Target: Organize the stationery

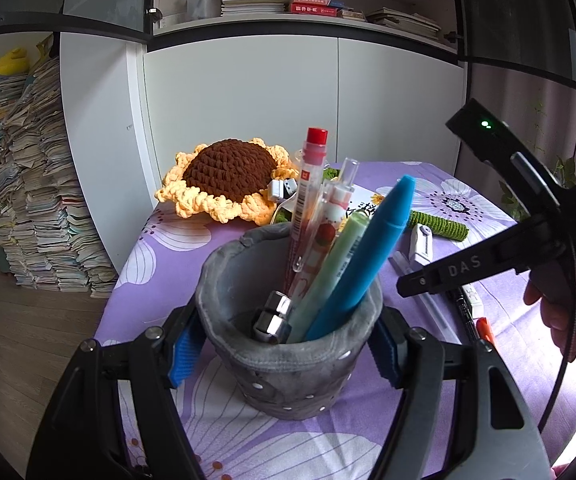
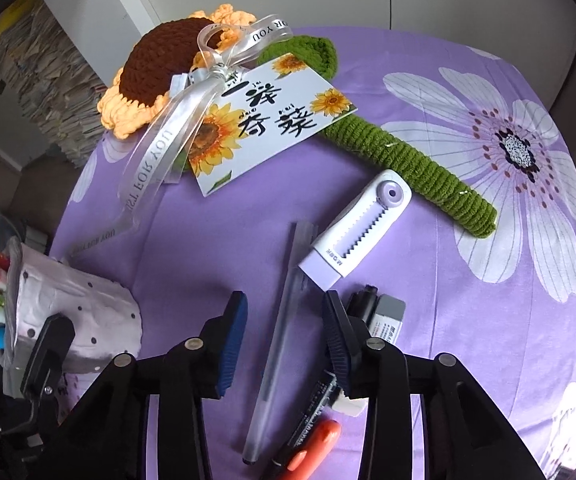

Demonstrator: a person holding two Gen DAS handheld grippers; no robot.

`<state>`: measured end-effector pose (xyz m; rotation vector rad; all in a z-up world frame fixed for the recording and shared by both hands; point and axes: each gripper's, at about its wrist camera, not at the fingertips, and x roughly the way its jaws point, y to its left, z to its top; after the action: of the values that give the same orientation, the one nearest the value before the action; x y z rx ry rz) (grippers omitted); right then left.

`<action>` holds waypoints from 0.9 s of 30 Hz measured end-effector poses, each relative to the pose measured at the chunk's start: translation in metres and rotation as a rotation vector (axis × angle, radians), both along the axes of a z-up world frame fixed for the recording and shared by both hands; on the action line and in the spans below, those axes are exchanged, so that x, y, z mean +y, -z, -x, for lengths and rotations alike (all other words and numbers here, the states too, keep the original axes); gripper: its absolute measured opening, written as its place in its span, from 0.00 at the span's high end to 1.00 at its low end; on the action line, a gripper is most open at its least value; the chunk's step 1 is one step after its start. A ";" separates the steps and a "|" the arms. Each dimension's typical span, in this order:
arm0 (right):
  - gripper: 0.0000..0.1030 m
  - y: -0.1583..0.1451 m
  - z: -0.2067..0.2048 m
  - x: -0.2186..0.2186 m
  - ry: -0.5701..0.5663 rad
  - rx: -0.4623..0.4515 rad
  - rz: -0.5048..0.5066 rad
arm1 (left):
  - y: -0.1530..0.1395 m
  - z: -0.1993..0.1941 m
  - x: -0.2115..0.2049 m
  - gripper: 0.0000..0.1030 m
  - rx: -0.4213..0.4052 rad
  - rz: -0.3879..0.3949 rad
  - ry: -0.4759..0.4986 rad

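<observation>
A grey fabric pen holder (image 1: 299, 376) stands on the purple floral tablecloth (image 1: 160, 240), and my left gripper (image 1: 286, 332) is shut on its sides. It holds a red-capped pen (image 1: 307, 184), a blue pen (image 1: 367, 256), a pale green pen (image 1: 339, 256) and a patterned one. My right gripper (image 2: 284, 320) points steeply down at the table, open, with a frosted clear pen (image 2: 278, 360) lying between its pads untouched. Beside it lie a white and lilac utility knife (image 2: 357, 224), a black marker (image 2: 315, 400), an eraser (image 2: 387, 316) and an orange item (image 2: 315, 440).
A crochet sunflower (image 2: 156, 72) with a green stem (image 2: 407, 160), ribbon and printed card (image 2: 272, 120) lies across the back of the table. The pen holder (image 2: 88, 320) is left of the right gripper. White cupboards, bookshelves and stacked papers (image 1: 36, 200) stand behind.
</observation>
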<state>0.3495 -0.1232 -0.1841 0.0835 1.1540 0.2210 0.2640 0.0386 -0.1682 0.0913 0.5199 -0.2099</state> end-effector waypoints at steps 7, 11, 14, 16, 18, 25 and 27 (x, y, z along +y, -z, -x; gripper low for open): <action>0.70 -0.002 -0.019 0.018 -0.013 -0.030 0.071 | 0.000 0.000 0.000 0.33 0.000 0.000 0.000; 0.91 -0.001 -0.013 0.027 -0.078 -0.024 0.074 | 0.000 0.000 0.000 0.33 0.000 0.001 0.000; 0.91 -0.001 -0.001 0.028 -0.138 0.010 0.024 | 0.000 0.000 0.000 0.33 0.000 0.001 -0.001; 0.91 0.000 0.010 0.025 -0.160 0.021 0.023 | 0.000 0.000 0.000 0.33 0.000 0.002 0.000; 0.91 0.001 0.020 0.021 -0.170 0.044 -0.004 | 0.000 0.000 -0.001 0.33 0.002 0.003 0.001; 0.87 -0.002 0.035 0.013 -0.186 0.038 0.001 | 0.000 0.001 0.000 0.33 0.001 0.002 0.000; 0.75 -0.005 0.033 0.015 -0.184 0.028 0.022 | 0.000 0.001 0.000 0.33 0.000 0.002 -0.003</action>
<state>0.3166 -0.1087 -0.1793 -0.0395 1.1925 0.3709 0.2630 0.0385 -0.1682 0.0883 0.5198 -0.2080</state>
